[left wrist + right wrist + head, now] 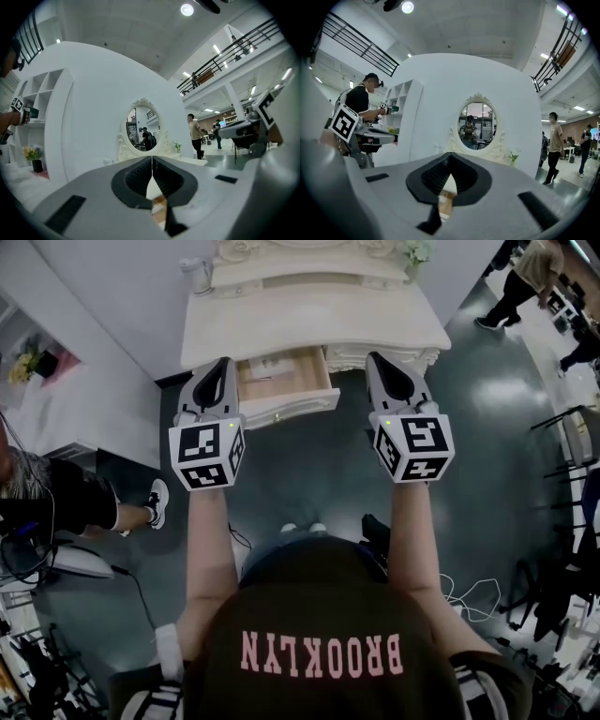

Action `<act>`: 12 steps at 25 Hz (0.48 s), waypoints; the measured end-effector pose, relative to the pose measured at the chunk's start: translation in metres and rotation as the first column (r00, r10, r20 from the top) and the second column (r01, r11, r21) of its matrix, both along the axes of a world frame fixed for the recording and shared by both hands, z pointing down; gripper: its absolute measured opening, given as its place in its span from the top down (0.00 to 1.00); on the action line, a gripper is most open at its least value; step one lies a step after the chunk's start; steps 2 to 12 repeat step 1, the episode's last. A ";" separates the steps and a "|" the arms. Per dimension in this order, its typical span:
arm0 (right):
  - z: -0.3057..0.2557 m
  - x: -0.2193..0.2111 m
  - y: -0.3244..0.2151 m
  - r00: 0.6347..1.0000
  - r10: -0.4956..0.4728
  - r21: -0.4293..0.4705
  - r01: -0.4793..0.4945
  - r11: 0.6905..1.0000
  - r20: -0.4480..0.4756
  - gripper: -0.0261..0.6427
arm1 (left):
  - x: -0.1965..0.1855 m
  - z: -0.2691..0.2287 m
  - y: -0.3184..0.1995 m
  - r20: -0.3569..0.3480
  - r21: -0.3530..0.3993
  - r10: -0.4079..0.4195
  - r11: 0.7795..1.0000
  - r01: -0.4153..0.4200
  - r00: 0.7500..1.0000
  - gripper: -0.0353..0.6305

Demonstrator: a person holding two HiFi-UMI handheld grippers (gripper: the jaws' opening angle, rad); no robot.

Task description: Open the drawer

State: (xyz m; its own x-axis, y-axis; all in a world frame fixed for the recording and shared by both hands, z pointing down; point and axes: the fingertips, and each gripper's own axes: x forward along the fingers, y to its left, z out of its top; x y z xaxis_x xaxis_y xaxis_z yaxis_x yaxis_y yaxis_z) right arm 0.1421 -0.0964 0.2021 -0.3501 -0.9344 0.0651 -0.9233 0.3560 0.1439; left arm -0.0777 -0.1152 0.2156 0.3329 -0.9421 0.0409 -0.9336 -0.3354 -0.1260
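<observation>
A cream carved dressing table (309, 320) stands against the wall. Its left drawer (284, 374) is pulled out, showing a wooden inside and a white front panel (292, 407). My left gripper (222, 364) is held level, its tip over the drawer's left edge, jaws shut on nothing. My right gripper (379, 359) is level just right of the drawer under the tabletop edge, also shut and empty. In the left gripper view the shut pads (140, 178) point at the oval mirror (143, 131); the right gripper view shows the same mirror (477, 122) beyond its pads (461, 177).
A seated person (56, 498) is on the left beside a white shelf unit (37, 362). Other people (520, 282) walk at the far right. Chairs and stands (562, 521) crowd the right side. Cables (469, 596) lie on the dark floor.
</observation>
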 end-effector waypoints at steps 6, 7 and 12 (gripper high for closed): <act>0.001 0.000 0.000 1.000 0.001 0.000 -0.001 1.000 0.001 0.97 | 0.001 0.000 0.000 -0.001 0.002 0.002 1.000 -0.002 1.000 0.94; 0.001 0.000 0.000 1.000 0.001 0.000 -0.001 1.000 0.001 0.97 | 0.001 0.000 0.000 -0.001 0.002 0.002 1.000 -0.002 1.000 0.94; 0.001 0.000 0.000 1.000 0.001 0.000 -0.001 1.000 0.001 0.97 | 0.001 0.000 0.000 -0.001 0.002 0.002 1.000 -0.002 1.000 0.94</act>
